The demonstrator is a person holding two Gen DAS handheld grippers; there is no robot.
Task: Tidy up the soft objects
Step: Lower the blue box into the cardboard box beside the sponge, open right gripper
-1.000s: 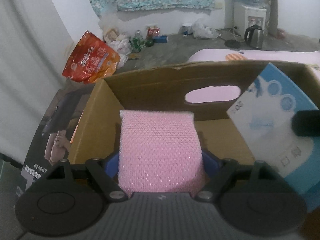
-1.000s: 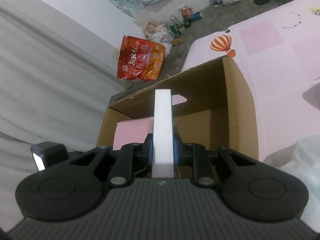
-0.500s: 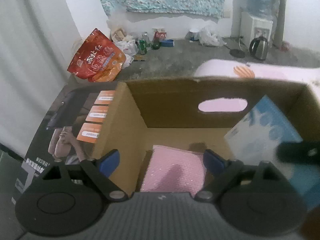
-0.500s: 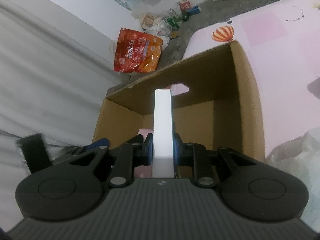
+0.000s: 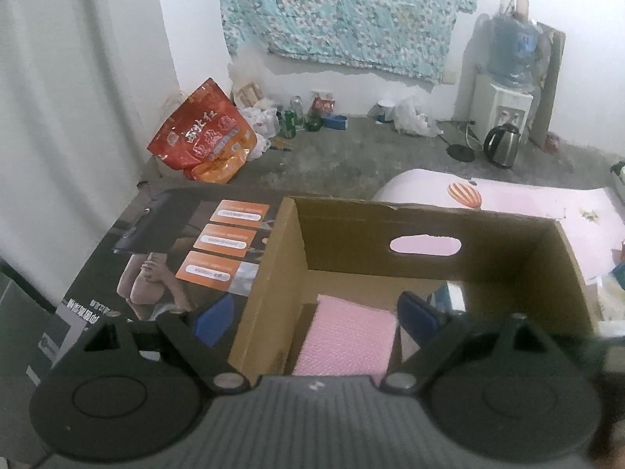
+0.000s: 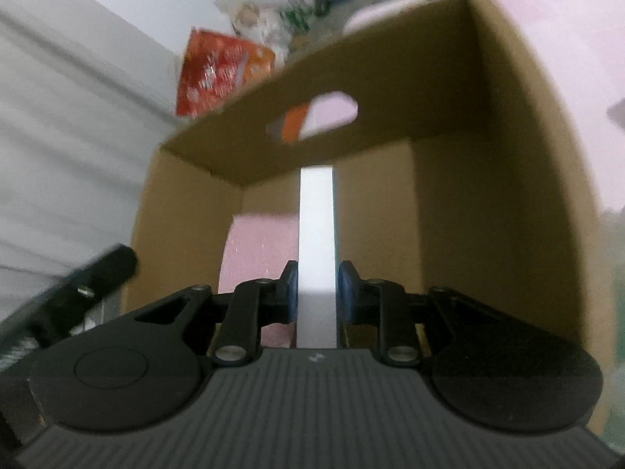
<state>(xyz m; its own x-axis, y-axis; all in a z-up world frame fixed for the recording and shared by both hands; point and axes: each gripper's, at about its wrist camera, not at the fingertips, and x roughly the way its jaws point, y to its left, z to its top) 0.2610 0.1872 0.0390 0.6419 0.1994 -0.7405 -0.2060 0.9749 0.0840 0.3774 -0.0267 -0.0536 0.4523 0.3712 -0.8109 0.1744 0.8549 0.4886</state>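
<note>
Left wrist view: the pink sponge (image 5: 345,342) is seen lying flat on the floor of the cardboard box (image 5: 429,226), against its left wall, and the left gripper (image 5: 318,322) is spread wide with nothing held. The right gripper (image 6: 315,293) is clamped on a thin white pack (image 6: 316,242) held edge-on (likely so it slips in beside the sponge); open floor is left to its right.

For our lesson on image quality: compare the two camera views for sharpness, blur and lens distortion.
Left wrist view: mostly sharp, the pink pad in the box is clear; fisheye bends the wall and darkens the corners. Right wrist view: motion-blurred, the red bag smeared, while the white pack in the right hand-held gripper stays fairly crisp.
</note>
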